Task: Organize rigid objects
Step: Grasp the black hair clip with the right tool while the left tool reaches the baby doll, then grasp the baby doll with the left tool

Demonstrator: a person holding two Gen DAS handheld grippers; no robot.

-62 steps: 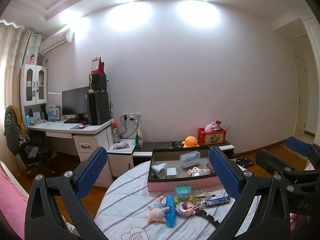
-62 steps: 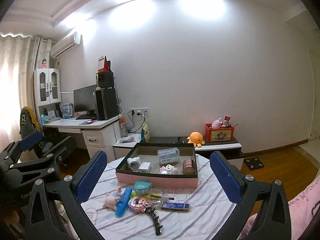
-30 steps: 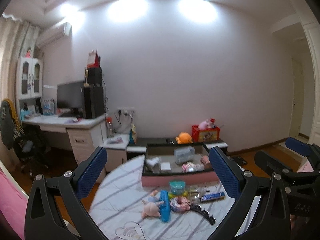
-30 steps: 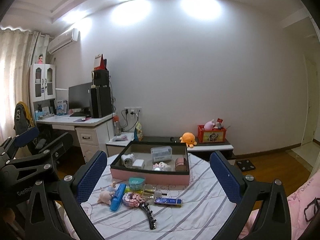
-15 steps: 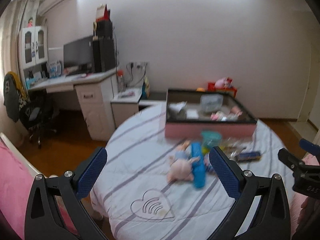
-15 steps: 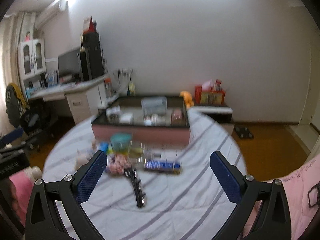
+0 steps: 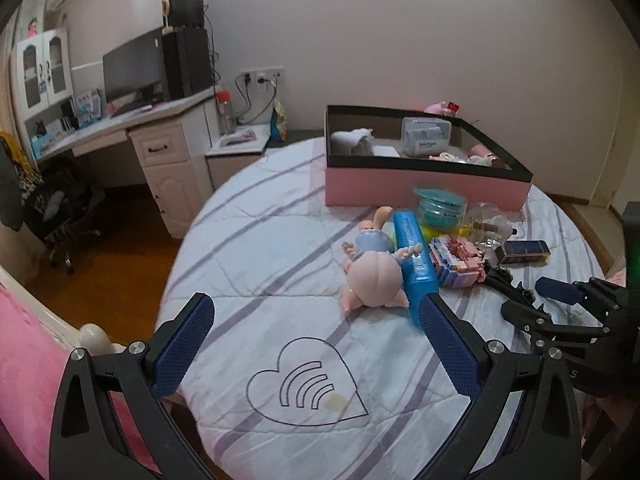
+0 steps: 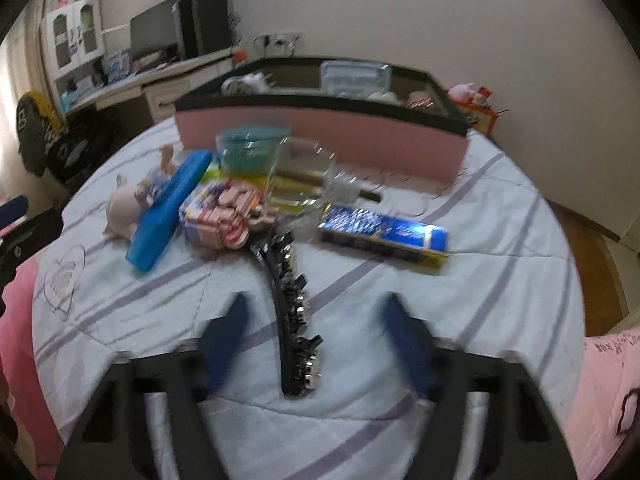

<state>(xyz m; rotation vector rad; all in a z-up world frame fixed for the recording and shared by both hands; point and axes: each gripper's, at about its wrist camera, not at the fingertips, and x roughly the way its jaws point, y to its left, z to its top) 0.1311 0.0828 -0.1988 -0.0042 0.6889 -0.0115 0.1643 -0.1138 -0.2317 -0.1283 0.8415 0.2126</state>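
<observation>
A black toothed hair clip (image 8: 292, 300) lies lengthwise on the striped round table (image 8: 500, 280), between the blurred blue pads of my right gripper (image 8: 316, 320). Its jaws are closing and do not touch the clip. Behind the clip lie a blue-and-yellow box (image 8: 384, 234), a pink block toy (image 8: 224, 216), a blue case (image 8: 168, 212) and a pig doll (image 8: 128, 204). My left gripper (image 7: 316, 320) hangs open over bare cloth in front of the pig doll (image 7: 374, 272), with nothing between its fingers.
A pink storage box (image 7: 424, 188) with a black rim stands at the back of the table and holds several small items. A teal bowl (image 7: 440, 206) and a glass bottle (image 7: 486, 226) sit before it. A desk (image 7: 120, 128) and office chair stand left.
Both grippers have come down and tilted toward the table, so the objects look much nearer. The right jaws have narrowed around the hair clip.
</observation>
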